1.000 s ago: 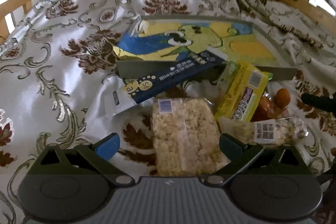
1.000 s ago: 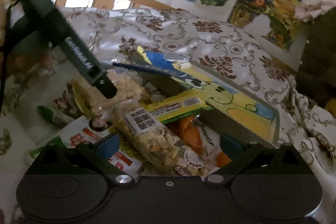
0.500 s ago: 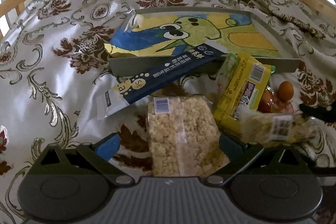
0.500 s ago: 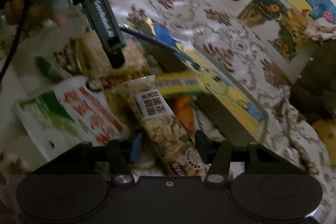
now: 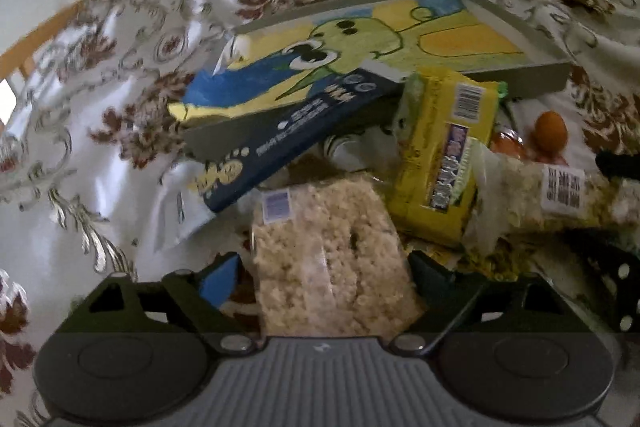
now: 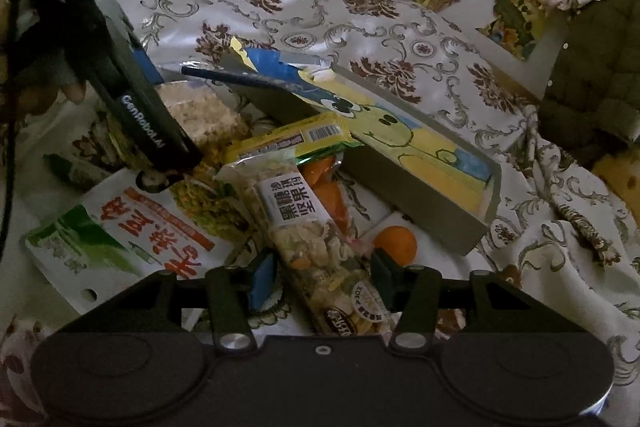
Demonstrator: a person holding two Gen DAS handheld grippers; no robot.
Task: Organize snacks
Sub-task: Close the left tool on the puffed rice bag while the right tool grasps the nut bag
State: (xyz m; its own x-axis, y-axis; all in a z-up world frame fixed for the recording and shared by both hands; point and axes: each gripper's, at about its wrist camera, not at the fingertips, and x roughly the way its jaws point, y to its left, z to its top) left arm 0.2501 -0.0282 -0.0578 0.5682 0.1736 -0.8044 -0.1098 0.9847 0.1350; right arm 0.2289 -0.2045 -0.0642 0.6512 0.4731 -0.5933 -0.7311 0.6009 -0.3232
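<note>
left wrist view: the left gripper [image 5: 324,267] straddles a clear pack of puffed rice cake [image 5: 328,259], its fingers set wide, one on each side of the pack; whether the pads touch the film cannot be told. the landmark here is the grey tray [image 5: 532,75] with a cartoon lining, lying on the patterned bedspread [image 5: 80,107]. a dark blue snack pack [image 5: 296,131] leans over the tray's near rim; a yellow pack [image 5: 448,155] lies against the same rim beside it; the rice cake lies in front of the tray, apart from it.

right wrist view: the right gripper [image 6: 320,283] has its fingers drawn in against the sides of a long clear nut bar [image 6: 316,239] with a white label, apparently gripping it near its lower end. the bar lies in front of the tray [image 6: 420,203], over an orange-filled bag [image 6: 332,195]; a loose orange [image 6: 396,243] sits just beside the tray's near wall. a white and green packet [image 6: 120,235] lies further from the tray.

step in hand, as judged: carrying the nut bar into the tray. to do it well, keep the grip firm but light, since the contents look brittle; lift clear of the yellow pack and the near rim before moving across; set it flat on the bare lining. the held end is short, so the free end may droop and catch the rim.
</note>
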